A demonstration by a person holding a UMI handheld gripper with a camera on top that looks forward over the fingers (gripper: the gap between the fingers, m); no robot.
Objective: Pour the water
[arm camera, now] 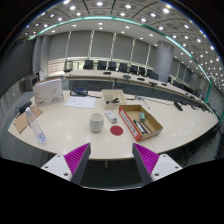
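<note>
White bench (pixel 70 125) lay ahead, the hand-held gripper (pixel 111 160) spread apart and empty, so reaching for the far pale cup (pixel 96 122) seemingly came next.

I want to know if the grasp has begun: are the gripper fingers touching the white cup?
Apart. The gripper view shows the open gripper short of the white cup, with bare table between.

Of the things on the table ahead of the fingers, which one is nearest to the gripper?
The small red round object lies nearest to the open gripper, just ahead of the fingers. The pale cup stands slightly farther, beside it, and the open cardboard box on the other side.
</note>
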